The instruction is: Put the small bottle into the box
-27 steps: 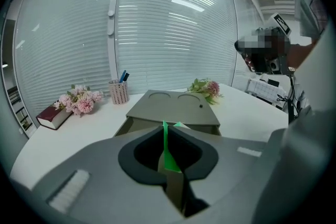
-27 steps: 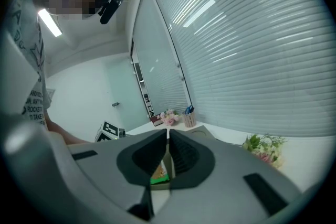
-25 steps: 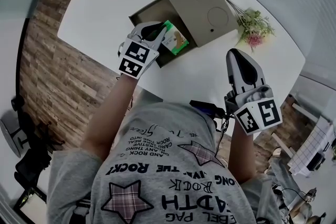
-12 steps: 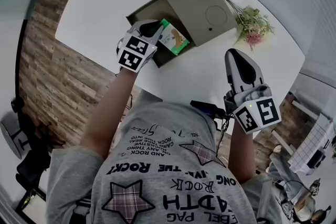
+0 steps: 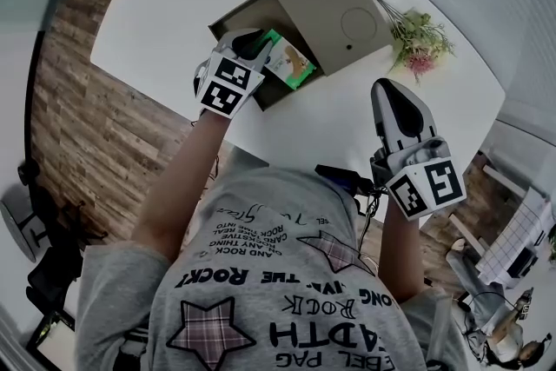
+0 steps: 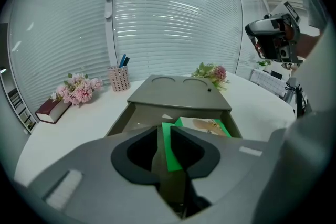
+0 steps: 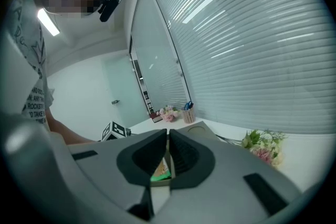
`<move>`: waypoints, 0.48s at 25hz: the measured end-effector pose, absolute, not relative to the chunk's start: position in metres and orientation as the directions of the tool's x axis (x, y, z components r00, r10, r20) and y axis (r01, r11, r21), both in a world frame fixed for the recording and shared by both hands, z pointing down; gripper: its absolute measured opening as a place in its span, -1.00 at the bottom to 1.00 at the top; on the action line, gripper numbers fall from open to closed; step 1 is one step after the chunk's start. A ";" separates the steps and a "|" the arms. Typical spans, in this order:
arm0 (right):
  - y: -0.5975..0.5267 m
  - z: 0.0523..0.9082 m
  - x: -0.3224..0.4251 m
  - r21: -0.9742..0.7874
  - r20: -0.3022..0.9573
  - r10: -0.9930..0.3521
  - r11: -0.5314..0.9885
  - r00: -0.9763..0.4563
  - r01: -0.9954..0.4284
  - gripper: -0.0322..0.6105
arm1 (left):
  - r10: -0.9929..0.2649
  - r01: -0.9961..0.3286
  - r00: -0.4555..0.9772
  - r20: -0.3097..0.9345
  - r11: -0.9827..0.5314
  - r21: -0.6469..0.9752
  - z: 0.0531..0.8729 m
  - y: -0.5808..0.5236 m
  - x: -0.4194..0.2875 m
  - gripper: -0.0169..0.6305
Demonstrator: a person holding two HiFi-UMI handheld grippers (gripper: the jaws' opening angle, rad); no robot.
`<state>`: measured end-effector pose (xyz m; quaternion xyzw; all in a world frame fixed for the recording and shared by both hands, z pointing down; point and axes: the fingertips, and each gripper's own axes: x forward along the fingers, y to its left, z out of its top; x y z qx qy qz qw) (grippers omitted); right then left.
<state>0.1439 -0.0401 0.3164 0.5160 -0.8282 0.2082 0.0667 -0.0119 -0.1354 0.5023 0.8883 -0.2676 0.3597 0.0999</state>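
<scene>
A tan box [image 5: 228, 17] lies on the white table with its lid [image 5: 334, 9] slid to the far right. A small green-and-white pack [image 5: 288, 63] rests tilted in the open part. My left gripper [image 5: 257, 45] reaches over the box's near wall. In the left gripper view its jaws [image 6: 164, 134] are opening; the pack [image 6: 202, 126] has its green edge in the gap, with a slit showing beside the left pad. My right gripper [image 5: 387, 86] hovers shut and empty over bare table to the right, and in its own view [image 7: 168, 136] it points toward the box.
A flower sprig [image 5: 419, 43] lies right of the lid. A pen cup [image 6: 119, 77], pink flowers [image 6: 76, 86] and a red book [image 6: 52, 109] stand at the table's far side. The table's rounded near edge [image 5: 261, 154] runs just under both grippers.
The left gripper has edged forward over the box and its jaws have parted slightly round the green pack. The right gripper has hardly moved.
</scene>
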 end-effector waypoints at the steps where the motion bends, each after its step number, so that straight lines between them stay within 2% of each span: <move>1: -0.040 0.317 0.143 -0.276 0.325 -0.827 0.381 -0.459 -0.882 -0.85 | -0.405 -0.547 0.595 0.695 -0.837 -0.020 0.503 -0.136 -0.013 -0.75; 12: -0.040 0.318 0.138 -0.276 0.328 -0.825 0.383 -0.461 -0.882 -0.85 | -0.457 -0.557 0.554 0.695 -0.824 -0.098 0.504 -0.142 -0.022 -0.71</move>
